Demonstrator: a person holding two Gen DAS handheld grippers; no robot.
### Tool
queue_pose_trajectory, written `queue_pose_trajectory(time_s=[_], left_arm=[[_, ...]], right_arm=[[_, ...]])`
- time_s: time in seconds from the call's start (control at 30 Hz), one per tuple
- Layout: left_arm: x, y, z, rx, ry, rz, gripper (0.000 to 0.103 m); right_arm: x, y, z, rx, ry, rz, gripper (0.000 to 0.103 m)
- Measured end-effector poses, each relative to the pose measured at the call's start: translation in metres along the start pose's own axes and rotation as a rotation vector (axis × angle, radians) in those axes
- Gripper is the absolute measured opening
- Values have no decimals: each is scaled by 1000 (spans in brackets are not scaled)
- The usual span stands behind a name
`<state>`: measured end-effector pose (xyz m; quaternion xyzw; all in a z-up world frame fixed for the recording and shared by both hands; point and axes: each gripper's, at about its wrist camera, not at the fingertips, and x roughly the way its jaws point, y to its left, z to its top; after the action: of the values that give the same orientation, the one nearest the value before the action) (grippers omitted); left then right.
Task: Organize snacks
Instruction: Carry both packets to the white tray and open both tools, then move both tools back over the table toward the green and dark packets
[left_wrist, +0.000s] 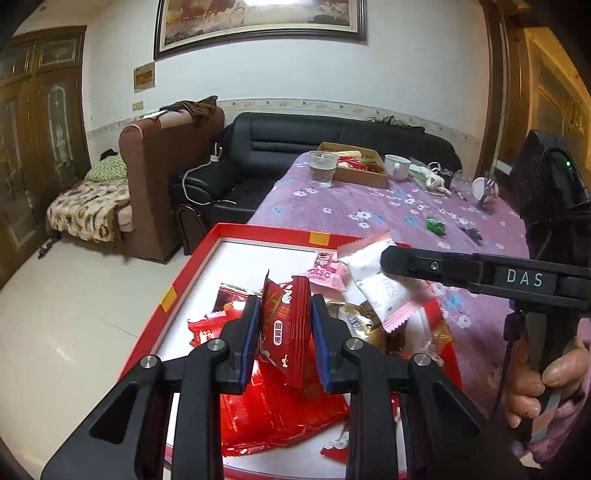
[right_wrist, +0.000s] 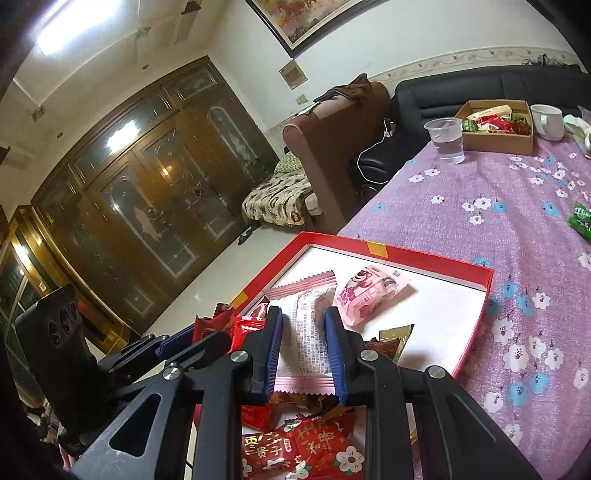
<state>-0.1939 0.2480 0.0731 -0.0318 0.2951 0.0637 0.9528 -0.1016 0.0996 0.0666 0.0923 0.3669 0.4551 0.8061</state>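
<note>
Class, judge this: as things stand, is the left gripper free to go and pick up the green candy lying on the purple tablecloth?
Probably not: the left gripper is shut on a red snack packet, and the green candy lies beyond the red tray.

red tray (right_wrist: 476, 275), purple flowered tablecloth (right_wrist: 480, 177), blue-padded fingers (left_wrist: 248, 332).

Both wrist cameras are hovering close above the red tray (left_wrist: 236, 230) (right_wrist: 424, 259), looking across it toward the sofa (left_wrist: 332, 136) (right_wrist: 480, 85); the right one is sitting tilted.
</note>
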Motion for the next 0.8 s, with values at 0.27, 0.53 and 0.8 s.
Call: queue_pose_trajectory(time_s=[0.27,0.53,0.8], left_arm=[[10,-7,-1,40,20,72,25],[16,-3,-1,43,26,212,48],[15,-11,1,89,5,301,79]], right_arm=[[1,-9,-3,13,-11,31,27],[-3,-28,-3,75,-28,53,35],[-11,-50,3,174,-56,49,52]])
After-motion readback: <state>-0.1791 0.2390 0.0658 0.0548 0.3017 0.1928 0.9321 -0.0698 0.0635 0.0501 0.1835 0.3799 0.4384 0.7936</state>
